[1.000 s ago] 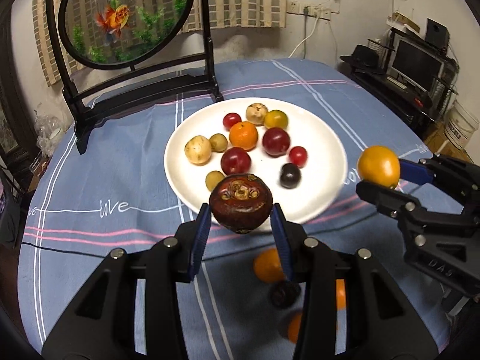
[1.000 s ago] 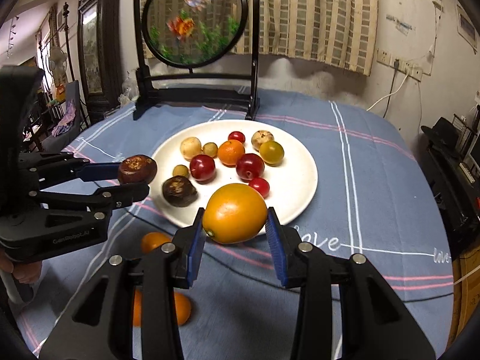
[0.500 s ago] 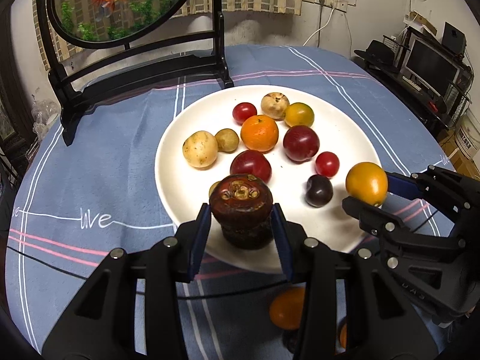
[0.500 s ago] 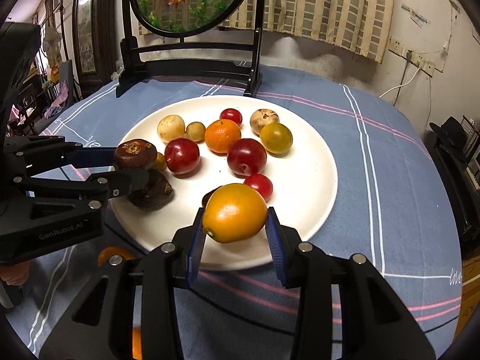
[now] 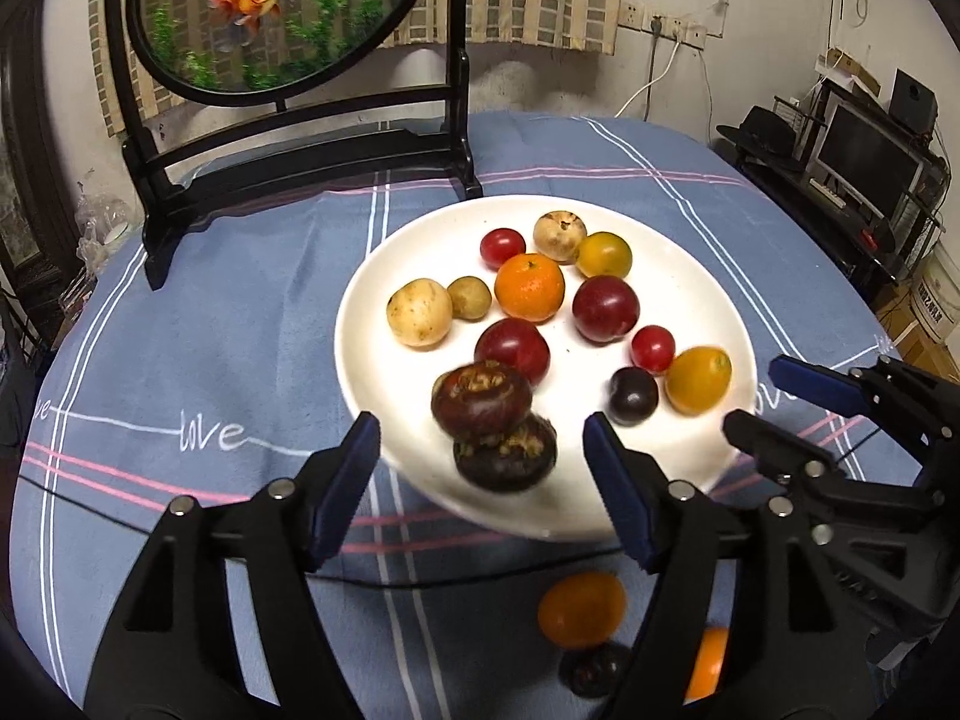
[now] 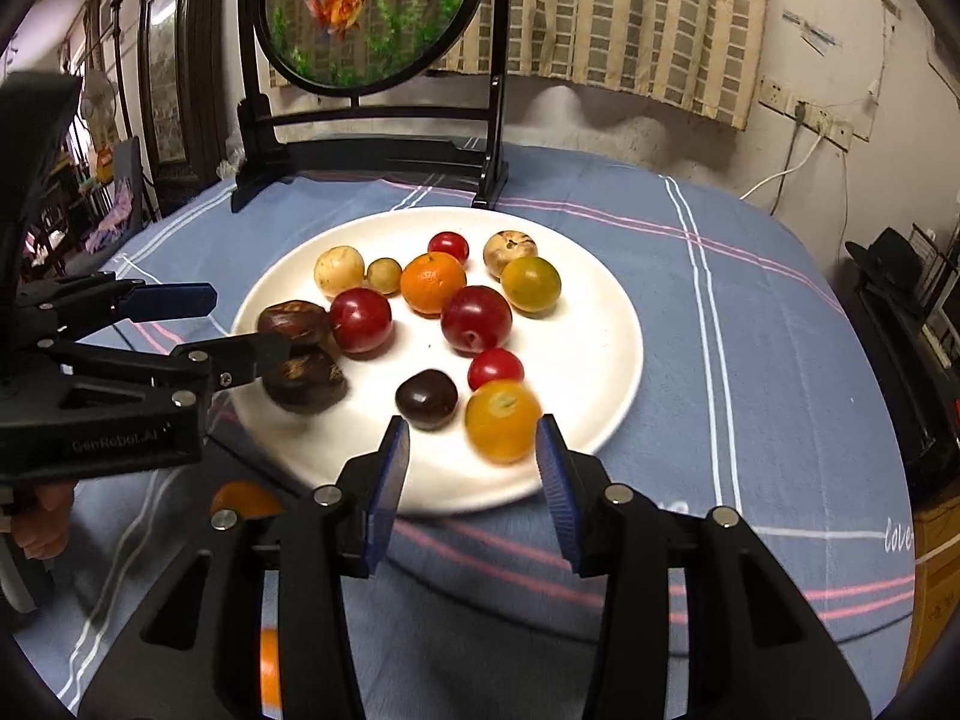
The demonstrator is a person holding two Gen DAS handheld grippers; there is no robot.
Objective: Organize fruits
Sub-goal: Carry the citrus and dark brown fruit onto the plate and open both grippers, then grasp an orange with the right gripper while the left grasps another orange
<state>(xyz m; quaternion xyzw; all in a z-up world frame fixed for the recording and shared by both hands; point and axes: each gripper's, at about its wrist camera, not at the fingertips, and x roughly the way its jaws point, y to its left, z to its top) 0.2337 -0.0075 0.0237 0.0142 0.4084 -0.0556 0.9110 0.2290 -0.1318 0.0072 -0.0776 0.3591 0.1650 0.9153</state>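
Observation:
A white plate (image 5: 690,276) (image 6: 600,324) holds several fruits. My left gripper (image 5: 480,471) is open; a dark brown mangosteen (image 5: 482,399) lies on another mangosteen (image 5: 507,457) at the plate's near edge, just beyond the jaws. My right gripper (image 6: 474,468) is open; a yellow-orange fruit (image 6: 503,419) (image 5: 699,379) rests on the plate just ahead of its jaws, next to a dark plum (image 6: 426,397) and a cherry tomato (image 6: 495,367). Each gripper shows in the other's view: right gripper (image 5: 780,402), left gripper (image 6: 228,330).
Loose fruits lie on the blue cloth near me: an orange one (image 5: 581,609), a dark one (image 5: 594,669), another orange one (image 5: 708,660). A black framed fish-picture stand (image 5: 300,144) stands behind the plate. A black cable (image 5: 420,582) crosses the cloth.
Both grippers opened and let go: the mangosteen dropped onto the other mangosteen, the yellow-orange fruit onto the plate. Both grippers pulled back slightly.

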